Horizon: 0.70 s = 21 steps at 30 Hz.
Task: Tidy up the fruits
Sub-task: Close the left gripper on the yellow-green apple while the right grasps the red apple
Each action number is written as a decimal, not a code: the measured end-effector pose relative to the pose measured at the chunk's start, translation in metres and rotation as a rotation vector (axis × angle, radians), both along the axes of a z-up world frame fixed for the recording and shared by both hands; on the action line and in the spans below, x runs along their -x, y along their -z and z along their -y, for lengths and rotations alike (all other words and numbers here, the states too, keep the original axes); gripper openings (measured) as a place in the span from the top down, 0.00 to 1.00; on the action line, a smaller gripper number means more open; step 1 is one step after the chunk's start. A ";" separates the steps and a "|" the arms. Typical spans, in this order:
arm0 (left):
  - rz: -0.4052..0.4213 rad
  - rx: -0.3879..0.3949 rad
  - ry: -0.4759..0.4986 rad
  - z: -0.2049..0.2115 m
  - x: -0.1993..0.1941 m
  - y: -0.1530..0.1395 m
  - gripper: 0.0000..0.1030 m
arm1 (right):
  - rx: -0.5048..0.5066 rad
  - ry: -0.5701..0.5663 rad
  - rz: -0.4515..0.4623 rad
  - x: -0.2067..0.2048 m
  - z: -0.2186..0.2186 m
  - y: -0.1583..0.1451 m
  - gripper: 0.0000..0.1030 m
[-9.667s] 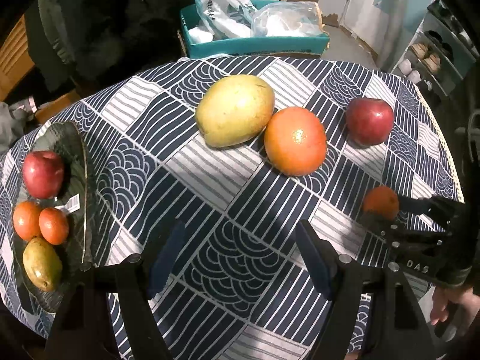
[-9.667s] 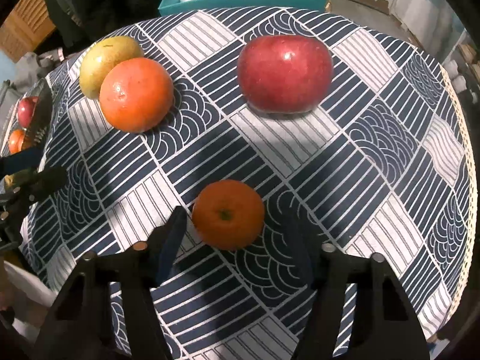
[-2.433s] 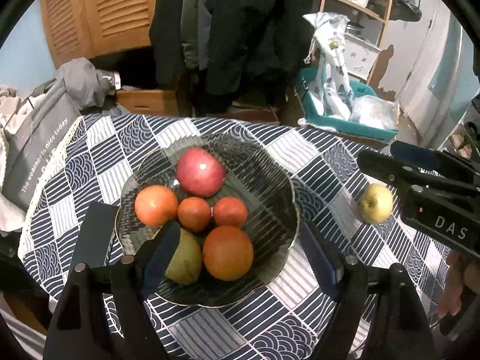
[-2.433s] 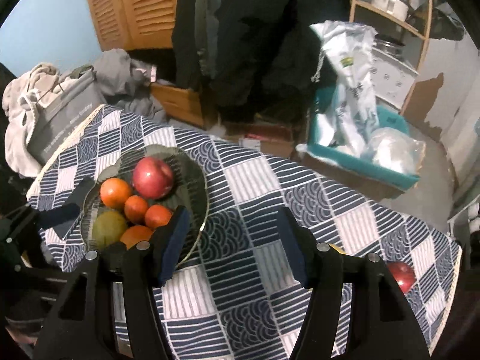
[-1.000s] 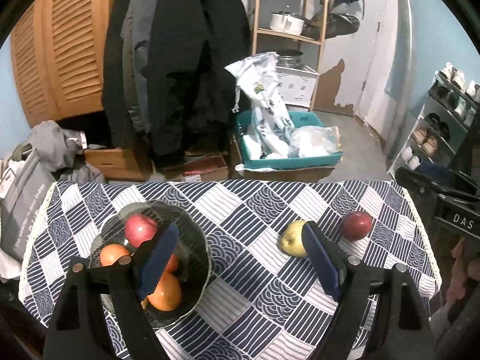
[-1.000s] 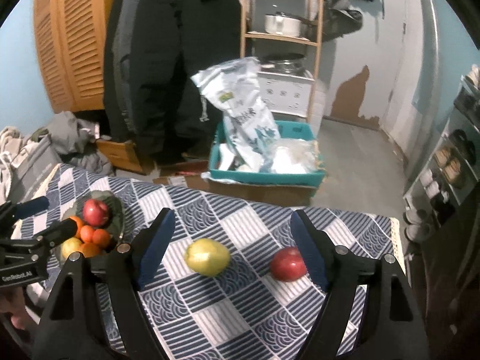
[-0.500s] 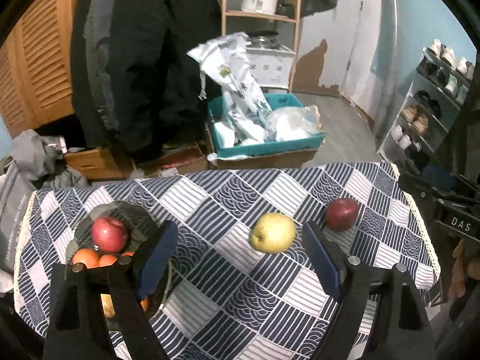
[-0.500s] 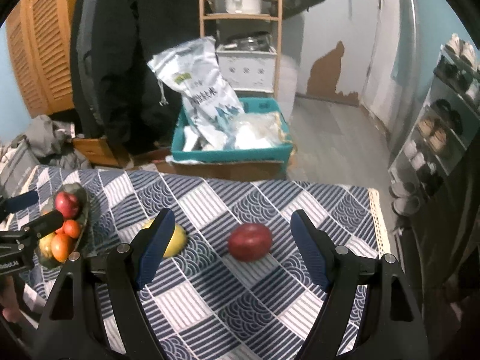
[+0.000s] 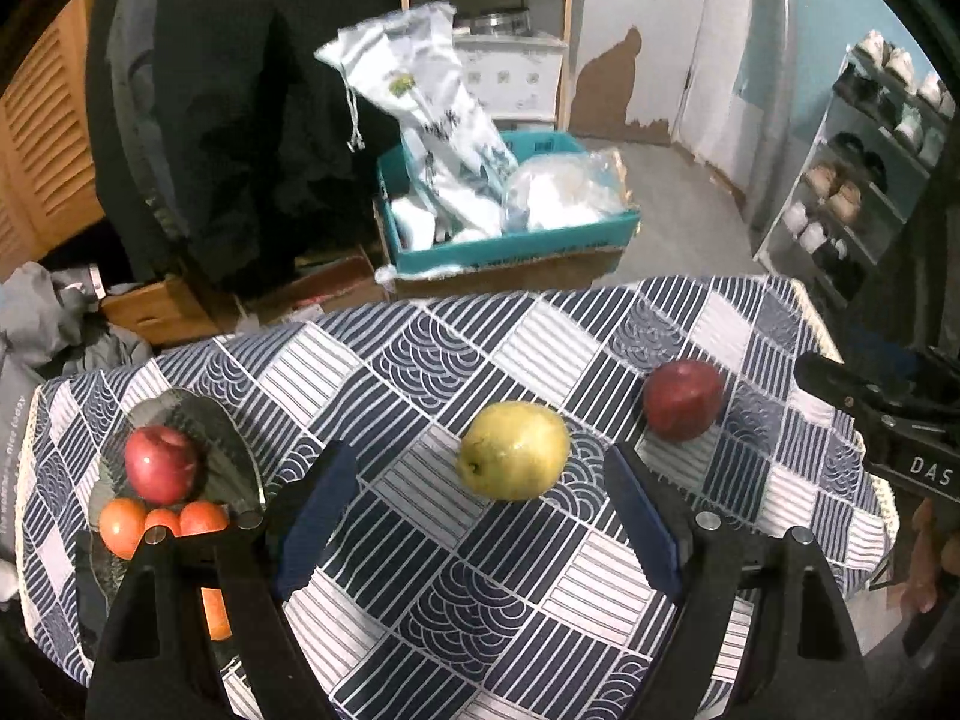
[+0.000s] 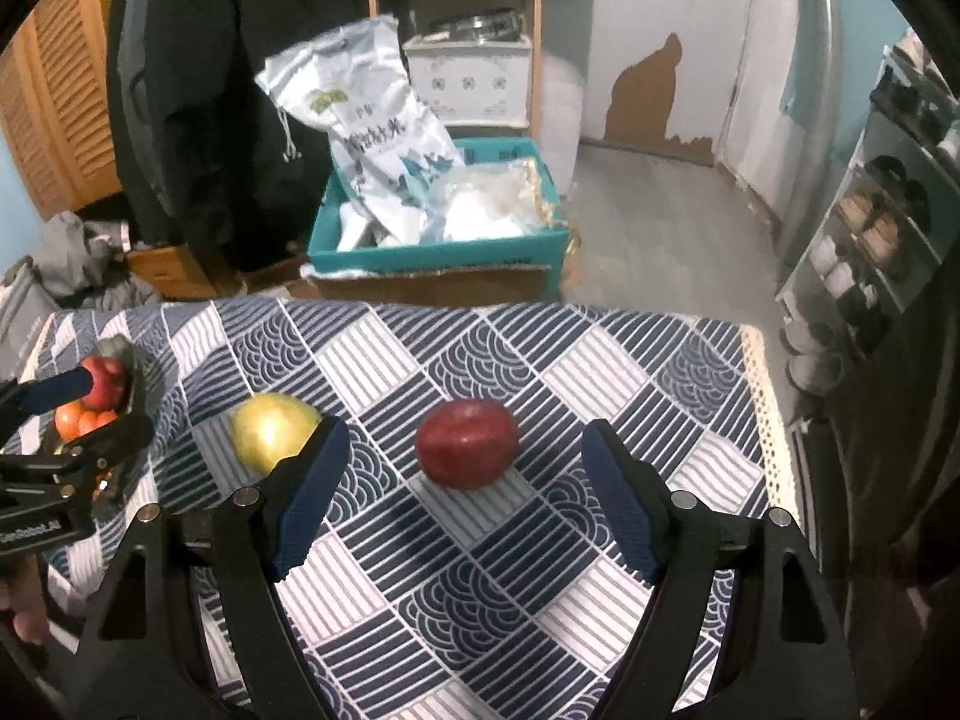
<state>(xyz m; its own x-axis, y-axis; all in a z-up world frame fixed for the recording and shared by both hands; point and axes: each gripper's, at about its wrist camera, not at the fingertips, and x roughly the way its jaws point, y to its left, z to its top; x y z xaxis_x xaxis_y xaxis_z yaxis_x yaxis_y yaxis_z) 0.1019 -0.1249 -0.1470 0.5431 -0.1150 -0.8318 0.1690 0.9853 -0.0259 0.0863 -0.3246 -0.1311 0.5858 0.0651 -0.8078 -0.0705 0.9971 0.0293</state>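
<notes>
A counter (image 9: 420, 360) draped in navy-and-white patterned cloth is carrying the fruit. At its left edge, a dark glass bowl (image 9: 234, 468) is holding a red apple and oranges. The left gripper (image 9: 480, 516) is hovering with jaws wide and empty before a smooth yellow-green pear (image 9: 513, 450), stem end facing left. The right gripper (image 10: 462, 498), jaws equally wide and empty, is framing a round glossy apple (image 10: 467, 443).
</notes>
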 end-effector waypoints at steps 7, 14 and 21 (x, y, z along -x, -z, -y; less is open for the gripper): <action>-0.079 -0.022 0.005 0.007 -0.019 0.033 0.17 | -0.019 -0.012 -0.076 -0.022 -0.003 0.034 0.23; -0.121 0.002 0.007 0.015 -0.035 0.060 0.17 | -0.046 -0.002 -0.169 -0.043 -0.002 0.078 0.23; -0.167 0.011 0.026 0.022 -0.048 0.081 0.17 | -0.057 -0.003 -0.219 -0.055 -0.005 0.104 0.22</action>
<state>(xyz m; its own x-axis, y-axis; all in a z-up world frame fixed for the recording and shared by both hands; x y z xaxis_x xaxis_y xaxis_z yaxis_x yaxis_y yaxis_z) 0.1503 -0.1474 -0.2281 0.3944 -0.1370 -0.9087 0.1874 0.9800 -0.0665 0.1415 -0.3198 -0.2348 0.3967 0.1163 -0.9106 -0.0594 0.9931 0.1009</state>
